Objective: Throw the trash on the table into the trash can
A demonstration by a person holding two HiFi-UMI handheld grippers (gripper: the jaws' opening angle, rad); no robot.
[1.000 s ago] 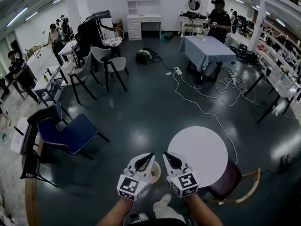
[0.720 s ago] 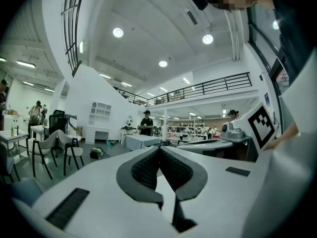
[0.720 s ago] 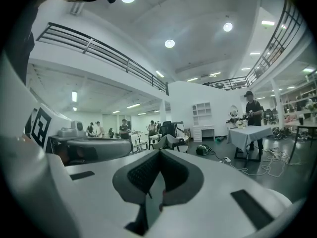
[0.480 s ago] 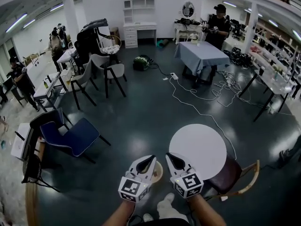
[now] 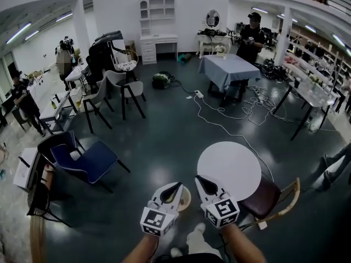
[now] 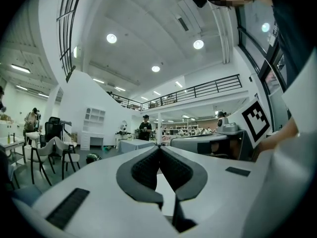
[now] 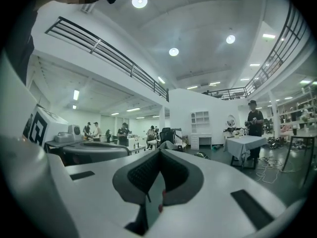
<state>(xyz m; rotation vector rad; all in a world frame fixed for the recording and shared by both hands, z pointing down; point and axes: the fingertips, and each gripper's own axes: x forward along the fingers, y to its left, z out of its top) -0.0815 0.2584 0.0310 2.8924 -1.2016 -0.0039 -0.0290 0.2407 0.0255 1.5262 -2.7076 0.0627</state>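
Observation:
In the head view my left gripper (image 5: 176, 186) and right gripper (image 5: 199, 179) hang side by side at the bottom, both pointing level and away from me. Both are shut with nothing between the pads. The left gripper view shows its jaws (image 6: 159, 148) meeting at the tips, and the right gripper view (image 7: 159, 151) shows the same. A small round beige trash can (image 5: 186, 198) stands on the dark floor, partly hidden behind the left gripper. The round white table (image 5: 229, 169) is just right of the grippers, and I see no trash on its top.
A wooden chair with a dark red seat (image 5: 268, 198) stands against the round table. A blue chair (image 5: 88, 160) is at the left. White cables (image 5: 230, 127) trail over the floor toward a cloth-covered table (image 5: 227, 69), where a person (image 5: 250, 34) stands. More chairs and people are at the far left.
The whole view has shifted: the round table now looks a little smaller and sits higher in the picture. Both grippers keep their places side by side and stay shut.

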